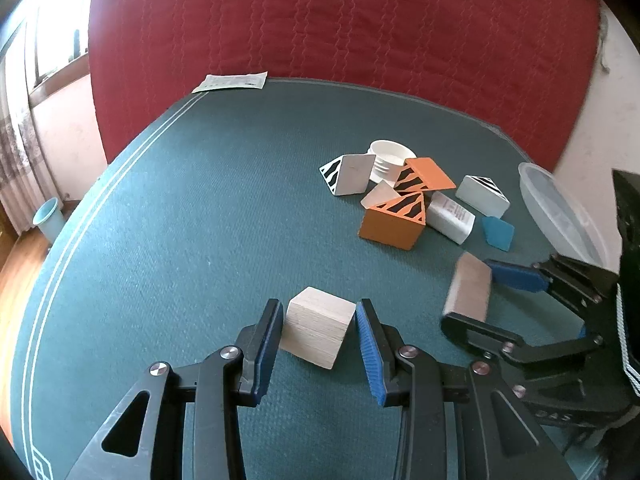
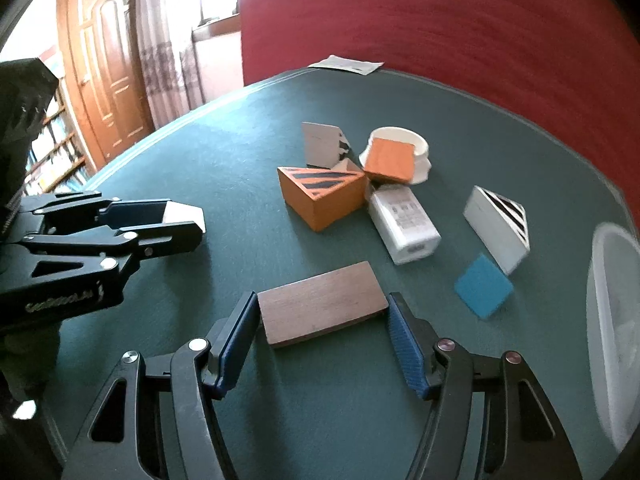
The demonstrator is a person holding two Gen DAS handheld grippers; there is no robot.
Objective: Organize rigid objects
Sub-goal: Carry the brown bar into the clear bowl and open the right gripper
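Step in hand: both grippers are at their own wooden piece on the green desk (image 1: 200,208), near the front edge.
Left gripper (image 1: 319,334): fingers clenched on the pale wooden cube (image 1: 318,330), which rests on the desk.
Right gripper (image 2: 322,332): fingers bracket the flat dark wooden block (image 2: 322,304); small gaps show, so not yet gripping.
Pile: orange striped wedges (image 2: 322,196), white pieces and a blue tile (image 2: 483,285) lie farther back, right.
Next move, judged: finish closing on the block, then lift it level toward the clear container (image 1: 560,212) at far right.
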